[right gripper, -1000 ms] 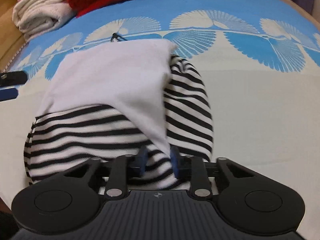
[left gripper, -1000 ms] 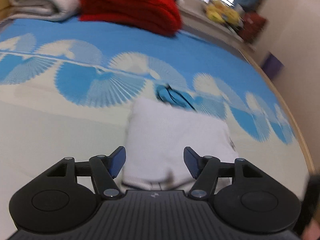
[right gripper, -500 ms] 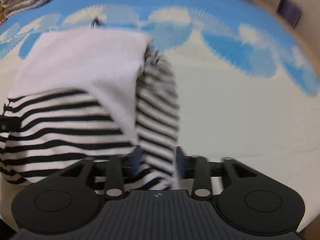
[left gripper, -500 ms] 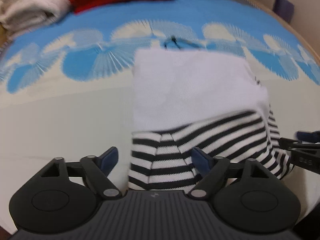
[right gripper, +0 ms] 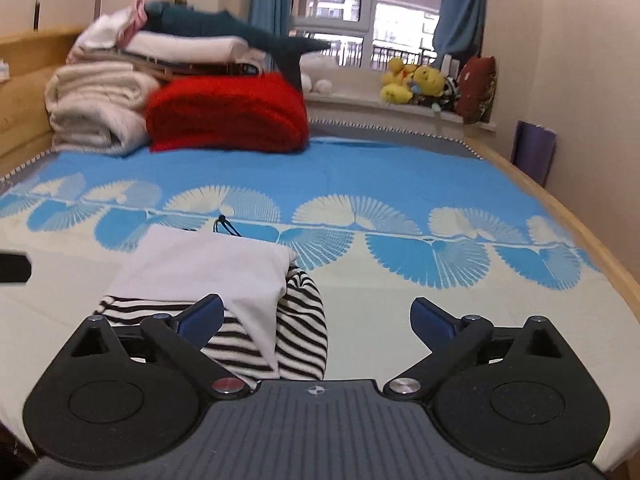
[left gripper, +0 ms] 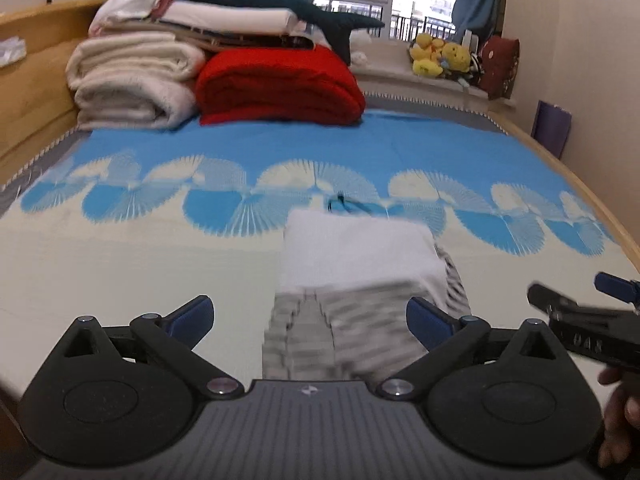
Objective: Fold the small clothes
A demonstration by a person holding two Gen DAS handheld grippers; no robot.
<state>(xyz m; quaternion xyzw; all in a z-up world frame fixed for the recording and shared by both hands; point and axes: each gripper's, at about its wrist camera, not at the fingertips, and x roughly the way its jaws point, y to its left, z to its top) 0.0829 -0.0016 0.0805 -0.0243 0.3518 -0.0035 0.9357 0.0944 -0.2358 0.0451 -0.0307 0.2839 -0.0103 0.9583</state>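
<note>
A small folded garment (left gripper: 356,272), white on its far half and black-and-white striped nearer me, lies on the bed; in the right wrist view the garment (right gripper: 216,276) lies left of centre. A thin black cord (left gripper: 344,203) peeks out at its far edge. My left gripper (left gripper: 310,318) hovers above the striped end, jaws opening wide, pads clear of the cloth. My right gripper (right gripper: 316,316) is raised beside the garment's right edge, jaws opening wide, nothing pressed between them. The right gripper (left gripper: 588,320) also shows at the left wrist view's right edge, held by a hand (left gripper: 620,412).
The bed cover (right gripper: 400,184) is blue and cream with fan patterns. Folded cream blankets (left gripper: 128,80), a red blanket (left gripper: 280,84) and more stacked bedding lie at the head. Plush toys (left gripper: 440,56) sit on the window sill. A wooden bed frame (right gripper: 580,232) runs along the right.
Both grippers opened and let go of the striped garment, then rose and drew back from it. The garment stays folded on the bed, and more of the room has come into view.
</note>
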